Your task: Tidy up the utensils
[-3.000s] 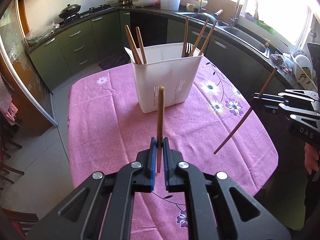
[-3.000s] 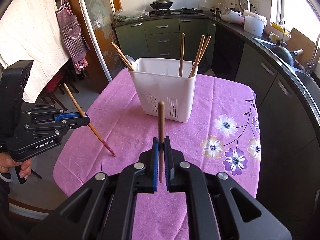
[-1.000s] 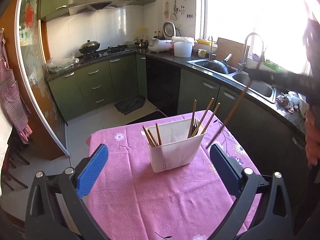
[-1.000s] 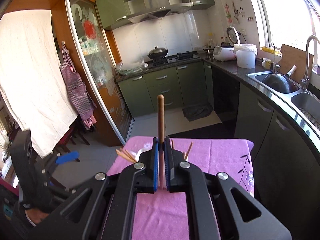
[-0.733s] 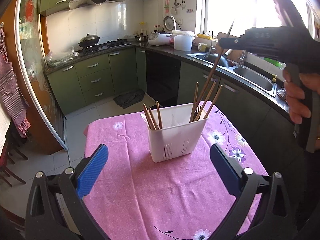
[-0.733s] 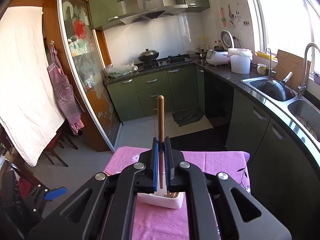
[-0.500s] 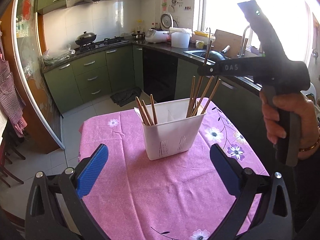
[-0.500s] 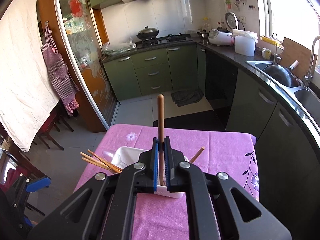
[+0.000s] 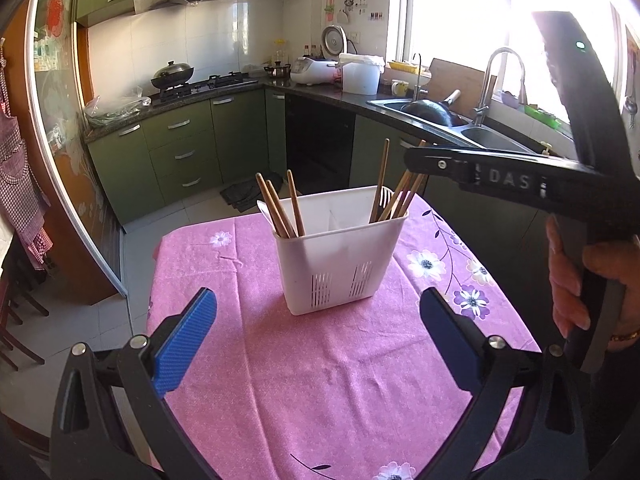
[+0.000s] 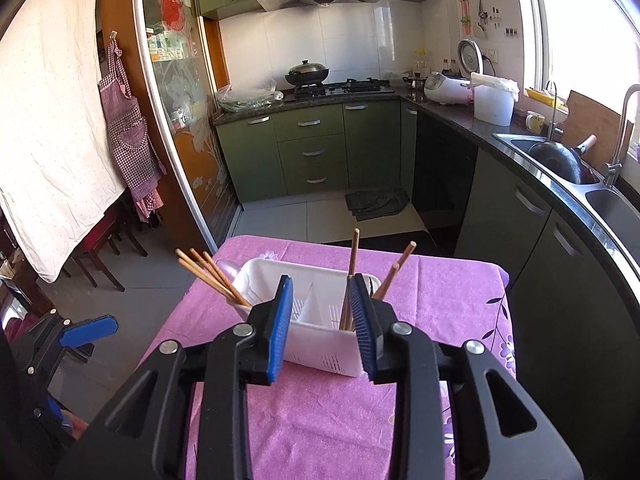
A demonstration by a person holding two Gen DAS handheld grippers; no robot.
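Right wrist view — chopsticks (image 10: pixel 349 280) crowd white holder (image 10: pixel 320 344) between parted jaws.

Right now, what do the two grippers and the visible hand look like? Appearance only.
Both are matte black plastic with triangular cut-outs and silver pivot screws. The left gripper has blue ribbed pads. The right gripper has the same blue pads; seen from the left wrist view, its body carries white "DAS" lettering and a green LED. The person's hand is bare, with a thin bracelet. No cables are visible.
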